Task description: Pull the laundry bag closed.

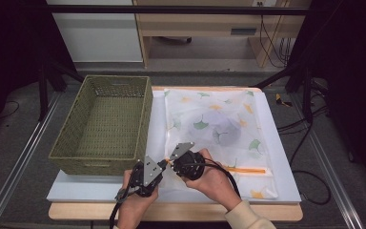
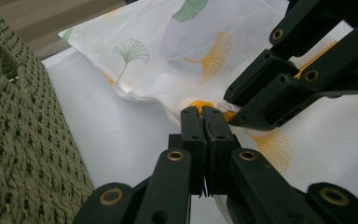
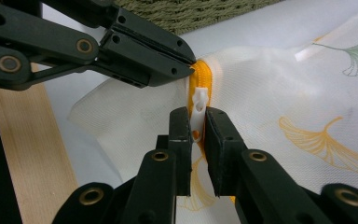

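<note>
The right gripper point(image 3: 198, 116) pinches the white zipper pull point(image 3: 199, 105) between narrowed jaws. The left gripper point(image 2: 203, 113) is clamped on the orange zipper end point(image 2: 200, 105) at the bag's corner. The mesh laundry bag point(image 1: 214, 129), white with green and orange ginkgo leaves, lies flat on the counter point(image 1: 279, 157) beside a green woven basket point(image 1: 102, 121).

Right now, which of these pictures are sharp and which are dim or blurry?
High view: soft overall, dark at both sides, evenly lit on the mesh bag. Left gripper view: the basket weave is crisp, the near left claw slightly soft. Right gripper view: bright and sharp on the white zipper pull in the right claw.
</note>
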`<state>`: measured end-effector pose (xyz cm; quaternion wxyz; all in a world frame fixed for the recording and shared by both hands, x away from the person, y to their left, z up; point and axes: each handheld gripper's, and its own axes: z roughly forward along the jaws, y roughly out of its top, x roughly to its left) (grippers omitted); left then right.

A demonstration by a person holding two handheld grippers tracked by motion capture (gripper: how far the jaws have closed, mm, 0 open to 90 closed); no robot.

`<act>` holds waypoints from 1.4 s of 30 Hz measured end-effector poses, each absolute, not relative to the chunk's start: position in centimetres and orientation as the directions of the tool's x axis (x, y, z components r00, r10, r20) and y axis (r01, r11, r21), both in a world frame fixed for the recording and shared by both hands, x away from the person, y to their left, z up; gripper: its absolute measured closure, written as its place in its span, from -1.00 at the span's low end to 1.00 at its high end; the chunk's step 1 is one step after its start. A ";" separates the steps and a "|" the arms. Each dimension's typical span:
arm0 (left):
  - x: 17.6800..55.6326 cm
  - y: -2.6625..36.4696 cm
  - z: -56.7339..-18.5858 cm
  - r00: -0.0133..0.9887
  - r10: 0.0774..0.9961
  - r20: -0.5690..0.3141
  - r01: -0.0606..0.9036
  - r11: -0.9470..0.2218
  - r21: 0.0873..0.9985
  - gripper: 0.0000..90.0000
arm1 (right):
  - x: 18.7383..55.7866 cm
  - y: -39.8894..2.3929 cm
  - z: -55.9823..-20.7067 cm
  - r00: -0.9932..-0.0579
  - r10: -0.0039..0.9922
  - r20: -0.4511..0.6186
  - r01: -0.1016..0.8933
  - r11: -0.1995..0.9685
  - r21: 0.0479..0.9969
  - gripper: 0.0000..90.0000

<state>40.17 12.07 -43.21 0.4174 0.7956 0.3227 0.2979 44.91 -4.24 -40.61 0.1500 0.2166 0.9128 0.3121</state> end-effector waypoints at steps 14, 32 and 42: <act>40.2 12.2 -43.1 0.613 0.761 0.212 0.260 -0.448 0.856 0.96 | 44.5 -4.2 -40.2 -0.857 0.495 -0.143 0.310 0.717 0.624 0.71; 40.0 12.0 -43.2 0.628 0.759 0.169 0.277 -0.422 0.863 0.96 | 45.0 -4.4 -40.8 -0.850 0.519 -0.091 0.352 0.687 0.636 0.65; 40.0 12.0 -43.1 0.625 0.760 0.175 0.274 -0.424 0.864 0.96 | 45.3 -4.3 -41.0 -0.846 0.523 -0.099 0.341 0.675 0.654 0.85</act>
